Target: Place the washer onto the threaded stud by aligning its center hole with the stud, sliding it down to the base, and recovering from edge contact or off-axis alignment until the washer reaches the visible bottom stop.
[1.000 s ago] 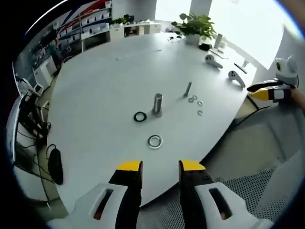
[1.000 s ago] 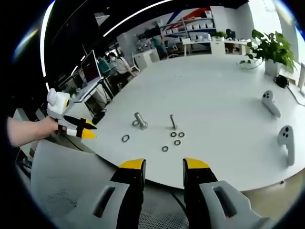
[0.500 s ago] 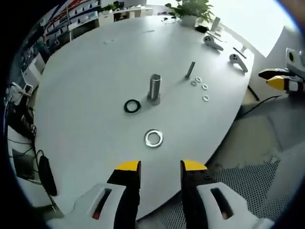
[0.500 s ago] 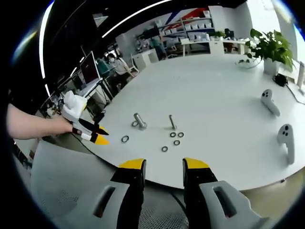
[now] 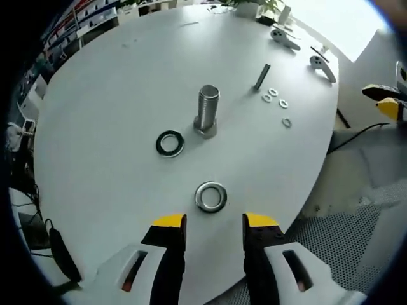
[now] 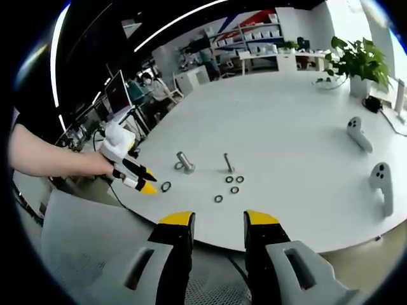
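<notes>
Left gripper point(image 5: 213, 222) is held wide, empty, just near of silver washer point(image 5: 211, 196); threaded stud point(image 5: 206, 112) stands beyond. Right gripper point(image 6: 218, 220) is likewise wide, empty.

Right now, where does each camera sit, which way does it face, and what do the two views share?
Left gripper view: rides the left claw, low over the table's near edge, looking down at the silver washer, black washer and large threaded stud; its yellow-tipped jaws stand apart.
Right gripper view: rides the right claw, held back off the white table, facing across it; a bare forearm brings the left claw in.
Shared: stud, thin bolt, small washers, two controllers.
</notes>
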Demonstrator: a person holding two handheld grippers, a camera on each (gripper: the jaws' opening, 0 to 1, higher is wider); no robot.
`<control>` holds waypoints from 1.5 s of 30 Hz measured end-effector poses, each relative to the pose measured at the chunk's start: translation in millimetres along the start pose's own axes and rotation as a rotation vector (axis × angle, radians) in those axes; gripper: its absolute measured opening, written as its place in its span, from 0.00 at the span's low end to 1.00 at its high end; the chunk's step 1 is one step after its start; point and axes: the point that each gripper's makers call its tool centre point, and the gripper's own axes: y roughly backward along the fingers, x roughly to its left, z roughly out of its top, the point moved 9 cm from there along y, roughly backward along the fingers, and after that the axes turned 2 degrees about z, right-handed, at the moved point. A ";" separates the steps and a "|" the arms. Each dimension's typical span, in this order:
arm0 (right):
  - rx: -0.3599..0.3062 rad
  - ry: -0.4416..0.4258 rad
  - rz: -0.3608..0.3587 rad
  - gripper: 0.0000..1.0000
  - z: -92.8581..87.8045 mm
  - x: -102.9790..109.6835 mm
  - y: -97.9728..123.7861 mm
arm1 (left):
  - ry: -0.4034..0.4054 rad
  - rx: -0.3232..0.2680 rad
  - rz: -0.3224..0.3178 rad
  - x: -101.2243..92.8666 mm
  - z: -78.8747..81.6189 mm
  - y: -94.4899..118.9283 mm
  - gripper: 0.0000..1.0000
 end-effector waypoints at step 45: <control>-0.018 -0.017 -0.008 0.33 1.0 -2.4 0.8 | -0.109 0.170 0.102 -12.6 28.5 -19.2 0.26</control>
